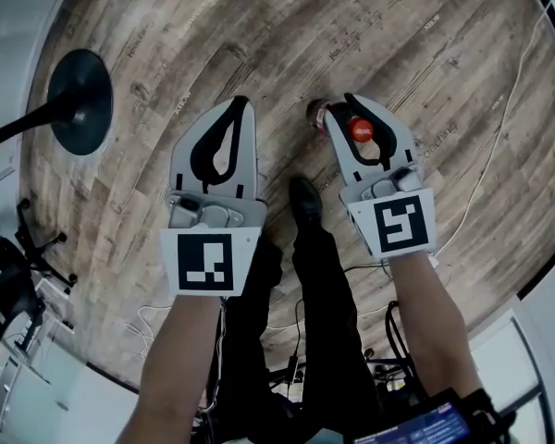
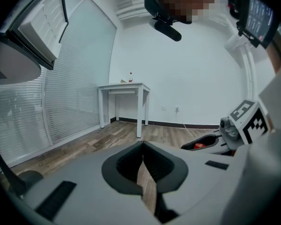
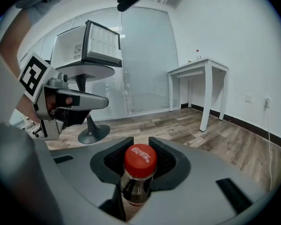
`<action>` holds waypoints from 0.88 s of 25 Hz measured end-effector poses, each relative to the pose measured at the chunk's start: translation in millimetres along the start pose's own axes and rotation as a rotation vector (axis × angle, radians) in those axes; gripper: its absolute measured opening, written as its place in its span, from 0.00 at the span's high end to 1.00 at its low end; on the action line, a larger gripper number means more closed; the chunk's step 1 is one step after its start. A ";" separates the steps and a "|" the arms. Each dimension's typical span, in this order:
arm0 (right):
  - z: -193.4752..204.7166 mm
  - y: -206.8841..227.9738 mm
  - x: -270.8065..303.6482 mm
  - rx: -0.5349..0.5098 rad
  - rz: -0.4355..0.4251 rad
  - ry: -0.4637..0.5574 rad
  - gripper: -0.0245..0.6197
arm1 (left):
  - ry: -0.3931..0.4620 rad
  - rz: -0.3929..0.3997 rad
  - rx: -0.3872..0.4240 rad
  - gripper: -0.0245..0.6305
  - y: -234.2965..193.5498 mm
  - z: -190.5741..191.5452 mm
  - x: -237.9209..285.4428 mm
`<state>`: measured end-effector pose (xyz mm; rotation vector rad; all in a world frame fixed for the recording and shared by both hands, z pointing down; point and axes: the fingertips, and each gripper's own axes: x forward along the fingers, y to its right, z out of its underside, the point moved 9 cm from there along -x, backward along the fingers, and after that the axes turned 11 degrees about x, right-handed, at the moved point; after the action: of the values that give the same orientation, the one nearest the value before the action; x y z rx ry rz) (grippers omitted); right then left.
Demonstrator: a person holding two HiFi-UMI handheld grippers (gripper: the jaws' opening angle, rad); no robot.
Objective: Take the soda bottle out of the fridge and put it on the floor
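Red-capped soda bottle clamped in right gripper

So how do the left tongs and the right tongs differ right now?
The left tongs are empty; the right tongs grip the soda bottle by its neck. The left tongs' tips meet; the right tongs' tips stand apart around the bottle. Both hang over the wooden floor.

Soft, even indoor light, shadows faint; all views bend strongly at their dark rounded edges, with nearby gripper bodies slightly blurred
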<state>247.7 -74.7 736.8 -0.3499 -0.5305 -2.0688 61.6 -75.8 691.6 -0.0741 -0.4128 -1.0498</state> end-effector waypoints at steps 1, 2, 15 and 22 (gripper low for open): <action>4.0 1.4 1.4 -0.001 0.001 -0.004 0.79 | -0.002 0.002 -0.004 0.94 1.2 3.5 1.7; 8.1 2.7 3.2 -0.002 0.001 -0.008 0.79 | -0.004 0.005 -0.004 0.94 2.1 7.1 3.4; 58.1 20.2 21.6 0.006 0.013 -0.042 0.79 | -0.047 0.015 -0.004 0.94 8.6 51.7 18.4; 84.5 27.9 33.3 -0.005 0.006 -0.068 0.79 | -0.053 0.009 -0.003 0.94 7.9 71.5 25.9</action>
<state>257.5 -69.8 831.2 -0.4253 -0.5641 -2.0582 58.3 -75.1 768.0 -0.1065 -0.4589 -1.0410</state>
